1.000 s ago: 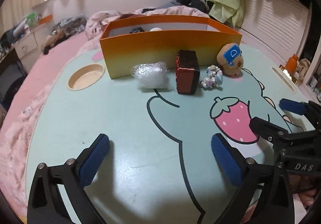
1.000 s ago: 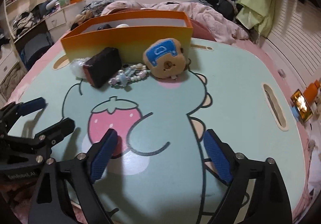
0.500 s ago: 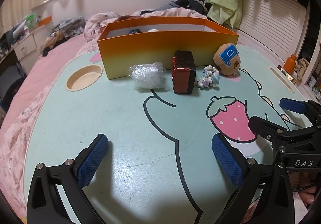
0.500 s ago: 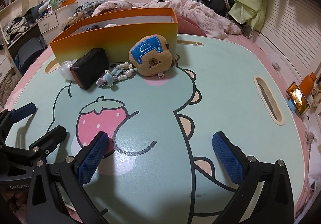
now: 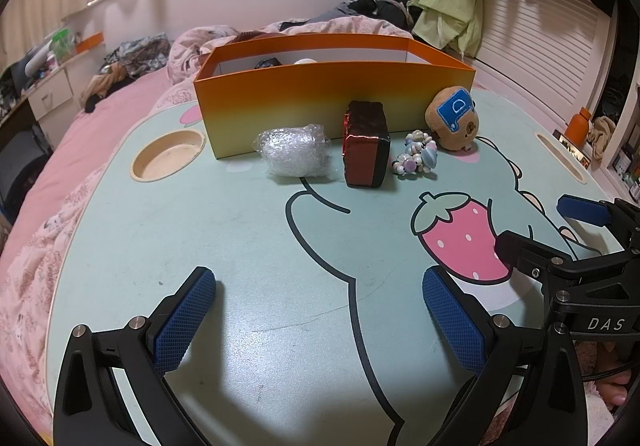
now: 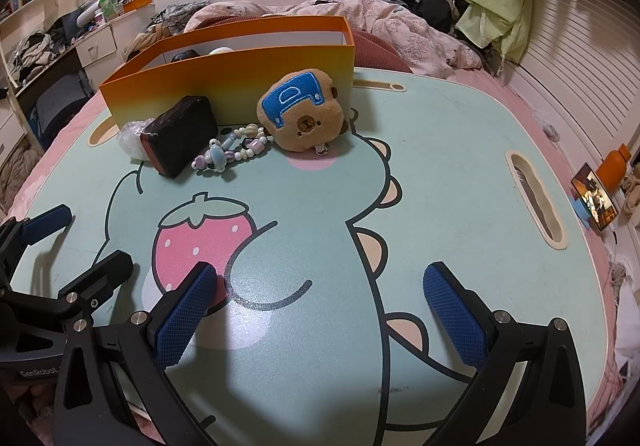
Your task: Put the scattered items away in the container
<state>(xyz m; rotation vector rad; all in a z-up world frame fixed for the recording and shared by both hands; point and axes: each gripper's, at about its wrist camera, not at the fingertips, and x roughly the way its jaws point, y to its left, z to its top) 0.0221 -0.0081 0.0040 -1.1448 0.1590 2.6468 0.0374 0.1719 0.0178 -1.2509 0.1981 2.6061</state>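
An orange box [image 5: 336, 94] [image 6: 224, 82] stands at the far side of the table, with some items inside. In front of it lie a clear plastic wad [image 5: 294, 152] [image 6: 130, 138], a dark red-and-black block [image 5: 366, 144] [image 6: 182, 134], a bead bracelet [image 5: 416, 158] [image 6: 232, 154] and a brown plush with a blue patch [image 5: 454, 118] [image 6: 304, 114]. My left gripper [image 5: 318, 322] is open and empty over the near table. My right gripper [image 6: 320, 318] is open and empty, well short of the items.
The table [image 5: 200, 230] is mint green with a strawberry cartoon, a round cup recess [image 5: 168, 158] at left and a slot handle [image 6: 536, 198] at right. A pink bed with clothes surrounds it. A phone [image 6: 594, 202] and orange bottle [image 6: 614, 168] sit far right.
The left view has drifted slightly, so the items shifted a little left. The right gripper has moved closer to the items and its jaws now stand wider apart. Nothing was grasped.
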